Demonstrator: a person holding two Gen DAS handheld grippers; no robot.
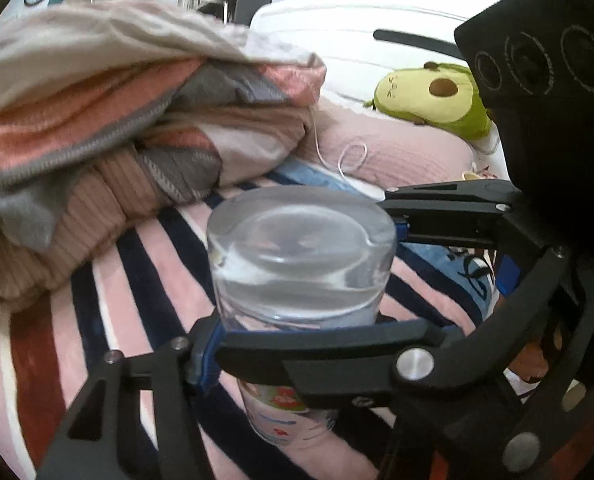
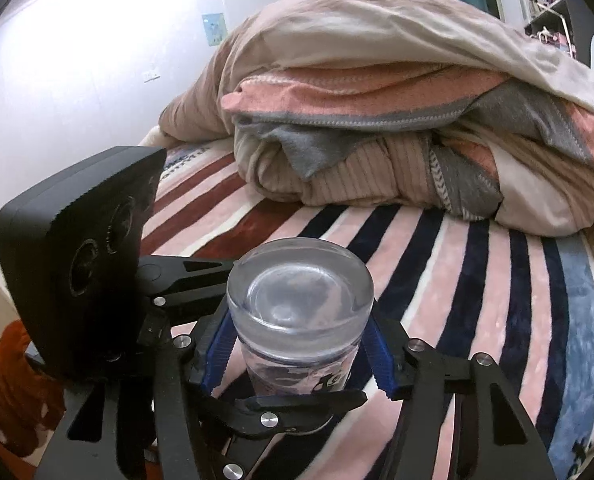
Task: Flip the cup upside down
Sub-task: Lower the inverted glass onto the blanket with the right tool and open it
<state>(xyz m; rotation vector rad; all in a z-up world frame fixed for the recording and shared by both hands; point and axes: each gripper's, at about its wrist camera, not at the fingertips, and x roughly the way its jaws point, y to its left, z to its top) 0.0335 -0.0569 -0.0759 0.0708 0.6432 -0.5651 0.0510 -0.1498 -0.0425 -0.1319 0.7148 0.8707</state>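
Observation:
A clear glass cup (image 1: 301,256) with printed pictures on its side stands upside down over the striped blanket, thick base up. It also shows in the right wrist view (image 2: 301,312). In the right wrist view, my right gripper (image 2: 297,354) has its blue-padded fingers (image 2: 381,356) on both sides of the cup, touching its wall. The other gripper's black fingers (image 2: 297,402) lie across the cup from the left. In the left wrist view, those black fingers (image 1: 437,196) from the right bracket the cup, and only my left gripper's left finger (image 1: 203,360) shows, at the cup's wall.
A pile of folded quilts and blankets (image 2: 397,120) lies on the bed behind the cup. A green plush toy (image 1: 429,96) and a pink pillow (image 1: 397,152) lie at the far right. A white cable (image 1: 349,156) runs across the pillow. The striped blanket (image 2: 477,280) covers the bed.

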